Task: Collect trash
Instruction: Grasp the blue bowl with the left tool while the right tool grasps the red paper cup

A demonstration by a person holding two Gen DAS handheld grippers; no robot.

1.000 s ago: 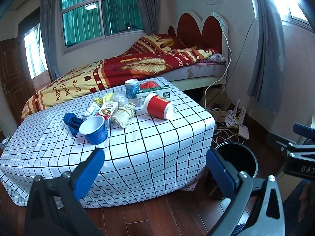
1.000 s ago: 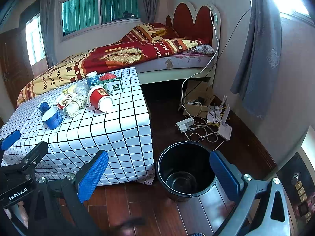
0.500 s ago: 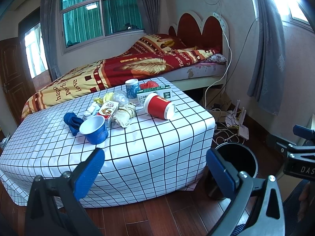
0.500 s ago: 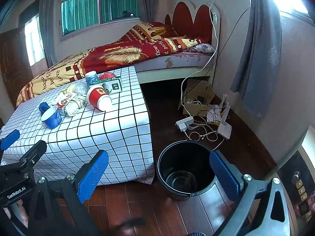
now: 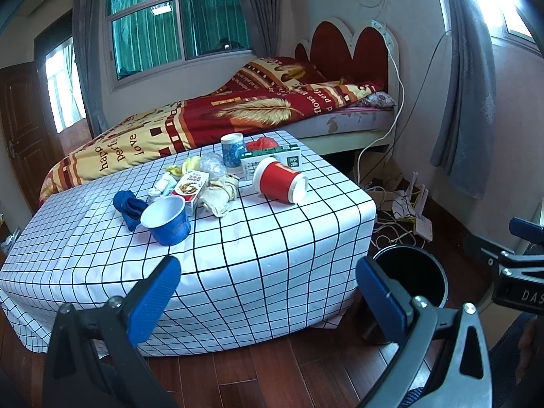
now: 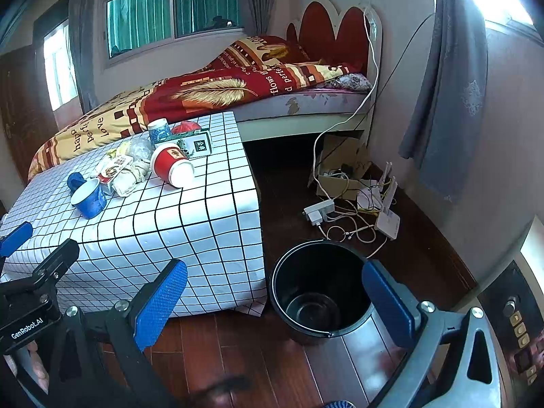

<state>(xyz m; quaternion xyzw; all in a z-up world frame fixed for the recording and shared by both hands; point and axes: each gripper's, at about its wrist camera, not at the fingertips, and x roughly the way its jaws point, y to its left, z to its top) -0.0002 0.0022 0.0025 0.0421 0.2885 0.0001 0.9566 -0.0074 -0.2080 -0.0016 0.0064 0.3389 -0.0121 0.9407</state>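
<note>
Trash lies on a low table point(image 5: 278, 238) point(image 6: 190, 217) with a white grid cloth: a tipped red cup point(image 5: 278, 185) point(image 6: 171, 165), a tipped blue cup point(image 5: 166, 222) point(image 6: 88, 197), a crumpled blue wrapper point(image 5: 127, 204), a small printed box point(image 5: 190, 187), a beige crumpled bag point(image 5: 219, 195), a blue-patterned cup point(image 5: 232, 149) and a green-white carton point(image 5: 272, 158). A black bin point(image 6: 319, 292) point(image 5: 413, 275) stands empty on the floor right of the table. My left gripper point(image 5: 268, 292) is open, short of the table's near edge. My right gripper point(image 6: 272, 295) is open, above the floor near the bin.
A bed point(image 5: 238, 115) with a red and yellow quilt lies behind the table. A power strip, cables and a white router point(image 6: 353, 210) clutter the floor by the right wall. Grey curtains point(image 6: 445, 102) hang there. The floor is dark wood.
</note>
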